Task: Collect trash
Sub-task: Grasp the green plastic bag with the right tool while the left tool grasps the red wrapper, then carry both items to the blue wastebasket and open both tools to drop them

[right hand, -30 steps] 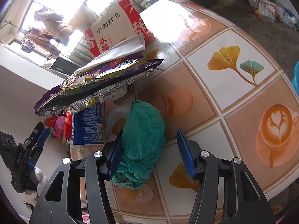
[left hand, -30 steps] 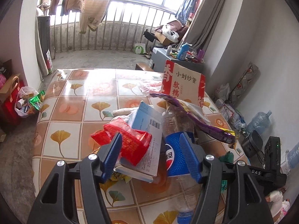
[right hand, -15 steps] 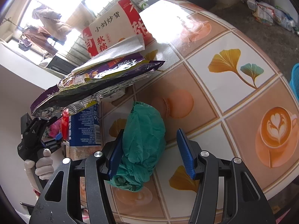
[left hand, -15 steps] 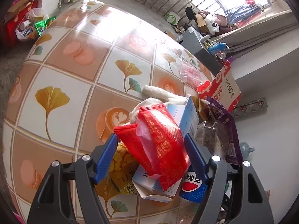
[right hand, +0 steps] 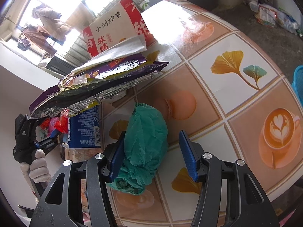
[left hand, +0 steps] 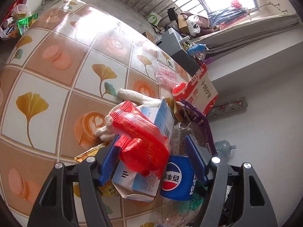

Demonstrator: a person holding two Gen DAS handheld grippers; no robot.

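A heap of trash lies on the tiled table (left hand: 56, 75). A red wrapper (left hand: 140, 141) tops a blue-white box (left hand: 164, 121) beside a Pepsi bottle (left hand: 178, 177). My left gripper (left hand: 151, 143) straddles the red wrapper. Its jaws are closing, and the right pad stands clear of the wrapper. A crumpled green bag (right hand: 145, 141) lies between the fingers of my right gripper (right hand: 152, 151). That gripper is open: the left pad touches the bag and the right pad is apart from it. The right wrist view also shows the left gripper (right hand: 45, 138) in a gloved hand (right hand: 37, 164).
A red-white paper bag (left hand: 200, 94) stands behind the heap, with a purple snack bag (right hand: 106, 81) and a white napkin (right hand: 113, 54) lying on the heap. A white tissue (left hand: 136, 96) and a clear packet (left hand: 166, 73) lie farther out. A blue basket (right hand: 298, 87) sits off the table edge.
The left gripper rolled, dipped and closed in over the red wrapper; its jaws widened, then narrowed. The right gripper and the green bag stayed put.
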